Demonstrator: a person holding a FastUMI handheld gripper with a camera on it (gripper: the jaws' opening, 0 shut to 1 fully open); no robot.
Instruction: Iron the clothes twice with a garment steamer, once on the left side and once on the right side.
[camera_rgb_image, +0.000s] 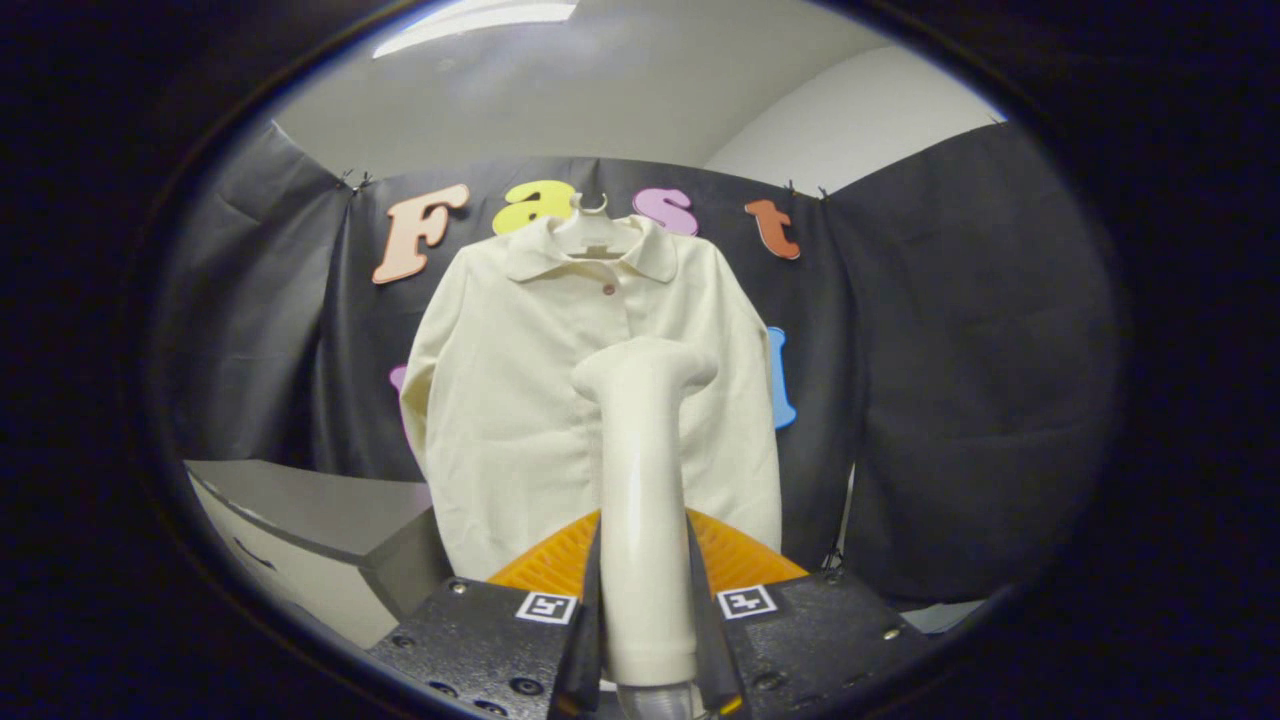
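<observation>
A cream collared shirt (500, 400) hangs on a white hanger (590, 215) against the booth's black wall, facing me. A white garment steamer (640, 480) stands upright between my fingers, its handle clamped by both of them and its head (645, 368) turned toward the shirt's middle, a short way in front of the fabric. My gripper (645, 610) is shut on the steamer's handle. The steamer hides the shirt's lower button line.
A white and grey cabinet or table (300, 520) stands low to the left of the shirt. Black cloth (960, 380) covers the wall on both sides. An orange ribbed part (545, 565) sits just behind my fingers.
</observation>
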